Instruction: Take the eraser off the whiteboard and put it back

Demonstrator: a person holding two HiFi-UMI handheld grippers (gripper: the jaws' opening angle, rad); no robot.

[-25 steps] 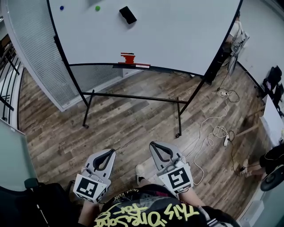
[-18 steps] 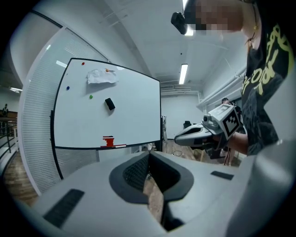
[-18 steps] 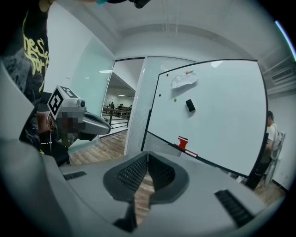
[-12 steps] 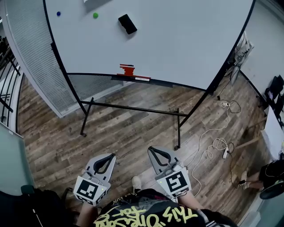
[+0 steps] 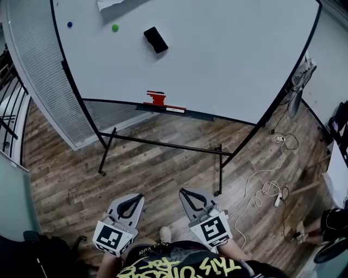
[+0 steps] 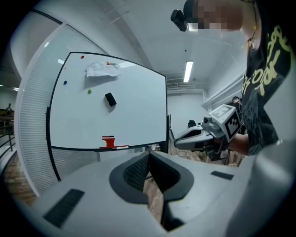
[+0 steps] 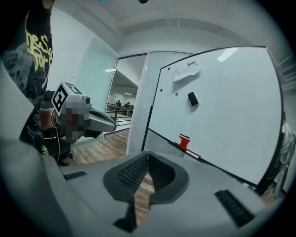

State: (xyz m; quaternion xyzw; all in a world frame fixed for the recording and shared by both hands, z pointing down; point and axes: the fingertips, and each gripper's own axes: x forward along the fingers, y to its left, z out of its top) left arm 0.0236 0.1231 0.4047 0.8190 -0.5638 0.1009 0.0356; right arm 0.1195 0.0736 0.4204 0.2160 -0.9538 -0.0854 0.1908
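A black eraser clings to the upper part of the whiteboard, tilted; it also shows as the black eraser in the left gripper view and the black eraser in the right gripper view. Both grippers are held low near the person's body, well short of the board. My left gripper is shut with nothing in it. My right gripper is shut and empty too. Their tips touch in each gripper view: left gripper, right gripper.
A red item rests on the board's marker ledge. Small blue and green magnets and a crumpled paper sit near the board's top. The board stands on a black frame over wood floor. White cables lie at right.
The whiteboard and its eraser have slid lower and grown larger in the head view as the person stepped toward it. Both grippers stay shut and side by side.
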